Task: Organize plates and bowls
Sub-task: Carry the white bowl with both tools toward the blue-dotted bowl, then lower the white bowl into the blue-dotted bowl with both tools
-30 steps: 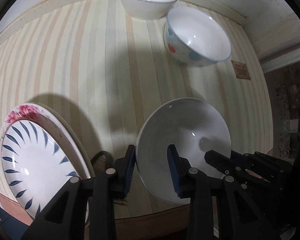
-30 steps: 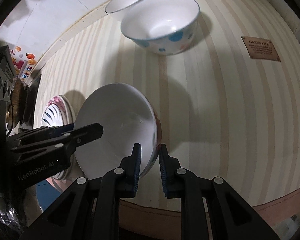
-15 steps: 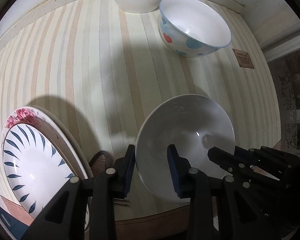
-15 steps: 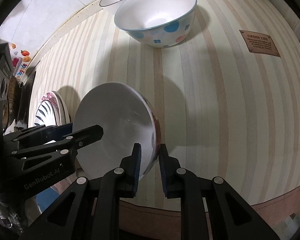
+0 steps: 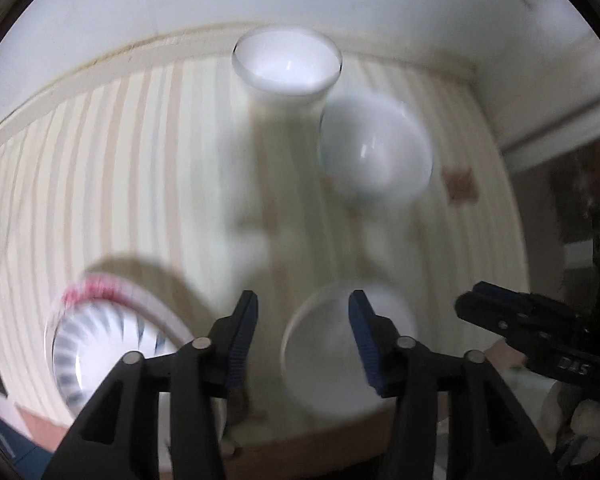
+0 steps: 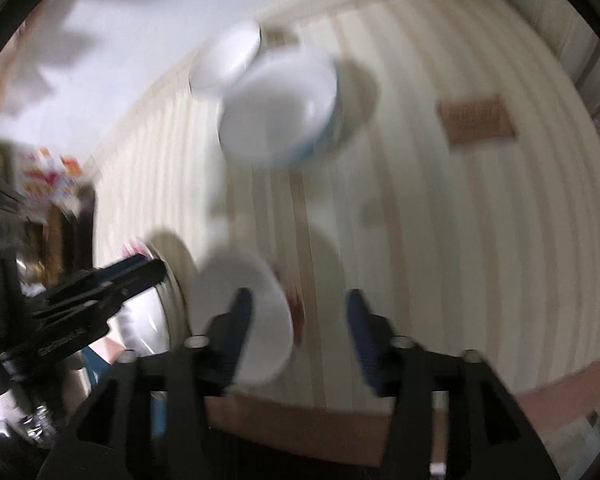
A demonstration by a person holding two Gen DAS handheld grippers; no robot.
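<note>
Judging by the blurred views, both the left hand-held gripper [image 5: 303, 334] and right hand-held gripper [image 6: 296, 330] gape wide, gripping nothing; the white bowl [image 5: 332, 354] sits at the bench [image 5: 140, 184] front, beside stacked plates [image 5: 100, 344], two bowls [image 5: 374, 160] unstacked behind.

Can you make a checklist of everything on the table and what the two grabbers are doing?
Surface: striped tablecloth with a brown label.
Job's things: white bowl and dotted bowl at the back; near bowl; stacked plates at left.
Clutter: nothing seen.
Grippers: left gripper and right gripper both have jaws open, holding nothing.
Cables: nothing seen.
Surroundings: white wall; blurred.
</note>
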